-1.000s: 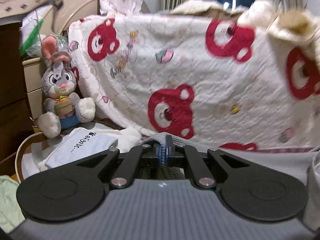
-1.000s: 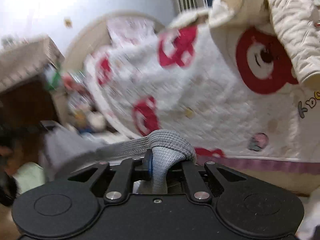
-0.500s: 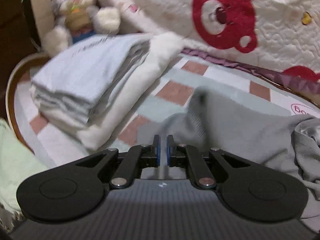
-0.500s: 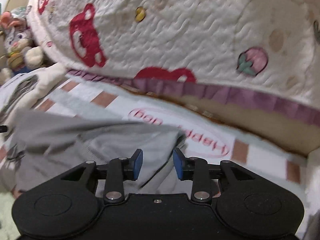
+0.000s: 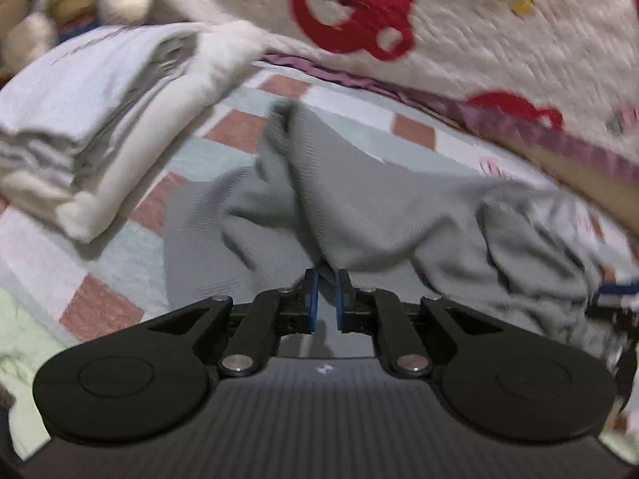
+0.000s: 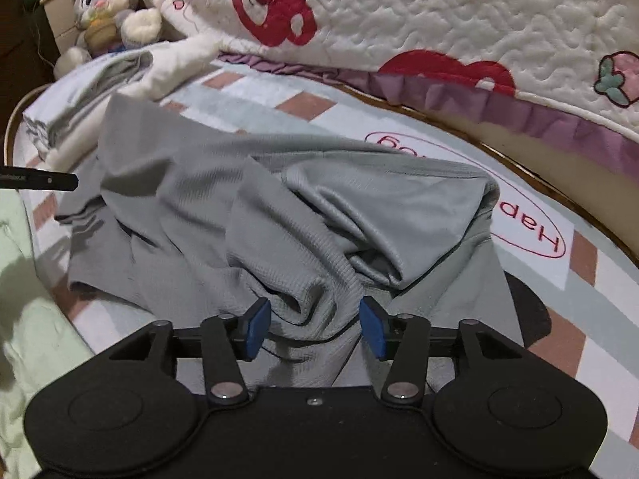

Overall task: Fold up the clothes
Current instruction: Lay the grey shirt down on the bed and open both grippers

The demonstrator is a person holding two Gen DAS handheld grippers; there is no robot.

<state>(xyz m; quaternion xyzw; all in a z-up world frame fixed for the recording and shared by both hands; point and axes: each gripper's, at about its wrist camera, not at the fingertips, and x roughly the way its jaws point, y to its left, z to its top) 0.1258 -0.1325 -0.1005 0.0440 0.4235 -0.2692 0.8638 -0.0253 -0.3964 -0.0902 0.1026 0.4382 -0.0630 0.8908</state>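
Claw [image 6: 313, 329] on the right gapes wide over a rumpled grey garment [image 6: 279, 215] lying on the checked bed [image 6: 559, 319]. Left claw [image 5: 323, 305], nearly closed with a slim gap, holds nothing I can make out. Folded stack [image 5: 100, 119] sits beside, quilt [image 6: 439, 20] behind; likely regrasping.

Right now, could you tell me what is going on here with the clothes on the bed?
A person holding a gripper in each hand is folding a grey garment that lies rumpled on the checked bedspread. The right gripper is open, its jaws wide apart on either side of a bunched ridge of the fabric. The left gripper has its jaws nearly together at the garment's near edge; whether it grips cloth is unclear. A stack of folded clothes sits to the left, beside a plush rabbit.
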